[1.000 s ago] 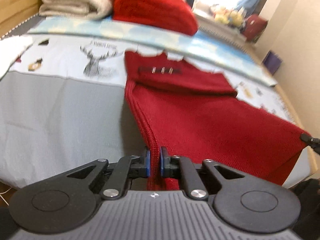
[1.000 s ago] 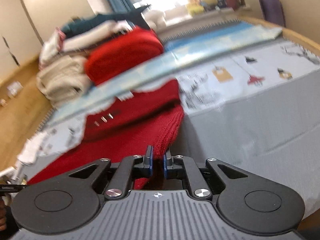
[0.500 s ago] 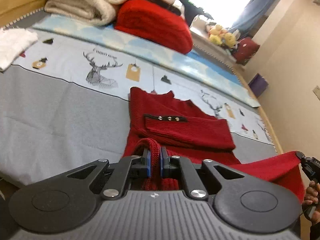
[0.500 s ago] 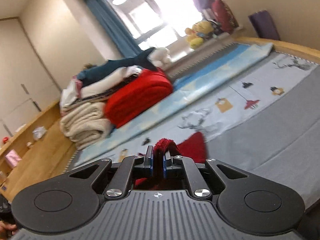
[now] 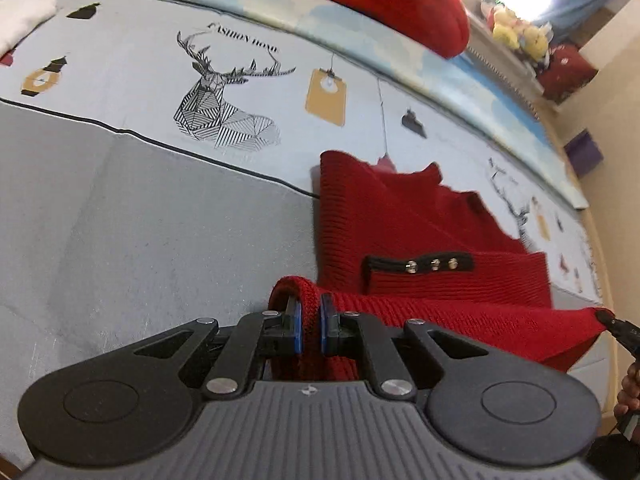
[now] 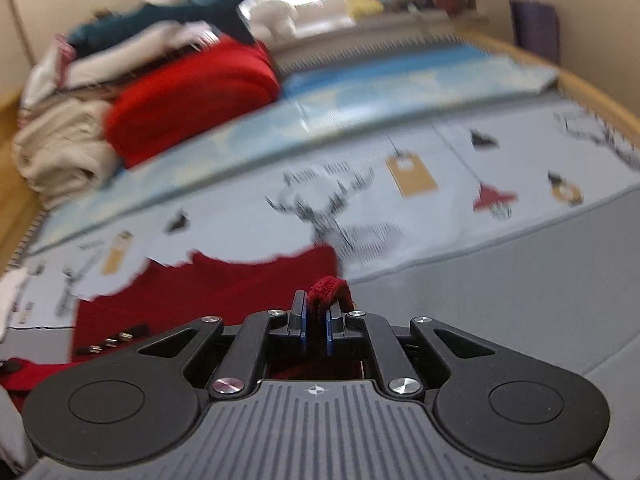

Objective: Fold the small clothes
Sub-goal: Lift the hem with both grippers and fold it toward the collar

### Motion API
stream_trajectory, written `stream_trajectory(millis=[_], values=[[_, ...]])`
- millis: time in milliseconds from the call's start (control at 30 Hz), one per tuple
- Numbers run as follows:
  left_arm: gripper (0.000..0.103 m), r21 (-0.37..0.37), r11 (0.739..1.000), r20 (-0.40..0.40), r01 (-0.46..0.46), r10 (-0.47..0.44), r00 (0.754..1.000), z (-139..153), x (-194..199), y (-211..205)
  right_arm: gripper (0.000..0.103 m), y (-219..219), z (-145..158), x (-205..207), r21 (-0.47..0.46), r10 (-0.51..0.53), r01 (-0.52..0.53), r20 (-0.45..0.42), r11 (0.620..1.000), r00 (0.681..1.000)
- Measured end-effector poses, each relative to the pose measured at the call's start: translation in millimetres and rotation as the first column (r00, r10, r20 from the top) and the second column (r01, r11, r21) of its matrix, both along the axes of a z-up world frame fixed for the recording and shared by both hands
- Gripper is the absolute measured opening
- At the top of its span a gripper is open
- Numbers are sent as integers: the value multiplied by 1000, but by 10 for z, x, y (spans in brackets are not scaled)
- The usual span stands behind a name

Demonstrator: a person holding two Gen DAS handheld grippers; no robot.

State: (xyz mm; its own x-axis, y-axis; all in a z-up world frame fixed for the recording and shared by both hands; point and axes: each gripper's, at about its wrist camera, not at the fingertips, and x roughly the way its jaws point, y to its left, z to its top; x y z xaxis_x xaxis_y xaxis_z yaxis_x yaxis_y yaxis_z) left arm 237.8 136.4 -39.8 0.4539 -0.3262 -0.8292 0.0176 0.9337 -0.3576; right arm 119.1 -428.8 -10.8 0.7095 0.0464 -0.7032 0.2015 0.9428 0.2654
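Red knit sweater [image 5: 420, 240] at centre frame lies half folded; left gripper [image 5: 310, 320] and right gripper [image 6: 316, 320] each pinch its hem, final fold unfinished.

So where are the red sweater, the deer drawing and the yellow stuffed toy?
red sweater [image 5: 400, 236]: left wrist view, on its ribbed knit body.
deer drawing [image 5: 224, 108]: left wrist view, on the deer's chest.
yellow stuffed toy [image 5: 516, 32]: left wrist view, on its body.

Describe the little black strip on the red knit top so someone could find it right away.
On the grey and pale blue printed bedspread lies a dark red ribbed knit top. On its folded part sits a narrow black tab, the only black trim, carrying three small silver studs in a row.
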Motion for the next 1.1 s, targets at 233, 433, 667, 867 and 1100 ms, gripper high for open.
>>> stream_trajectory(millis=[233, 433, 667, 867, 1100], values=[[28, -53, 998, -10, -40, 40, 999, -51, 128, 84, 25, -115, -189, 182, 35, -83, 84, -45, 996, 996], [47, -25, 989, -12, -148, 148, 989, -57, 1, 380, 42, -206, -155, -27, -73, -139, 140, 14, 988, 990], [49, 81, 990, -148, -119, 130, 980, -297, -4, 369, 42, -423, -363, -59, 10, -130, 132, -109, 991, 986], [52, 48, 999, -105, 2, 3, 994, -266, 75, 17, 43, -109, -488, 142, -8, 39, -41, -187, 999, 982], [56, -15, 999, -58, -30, 29, 998, -224, 255, -200, 43, 73, -488, 320, -56, 71, -81, -162, 995, 984]])
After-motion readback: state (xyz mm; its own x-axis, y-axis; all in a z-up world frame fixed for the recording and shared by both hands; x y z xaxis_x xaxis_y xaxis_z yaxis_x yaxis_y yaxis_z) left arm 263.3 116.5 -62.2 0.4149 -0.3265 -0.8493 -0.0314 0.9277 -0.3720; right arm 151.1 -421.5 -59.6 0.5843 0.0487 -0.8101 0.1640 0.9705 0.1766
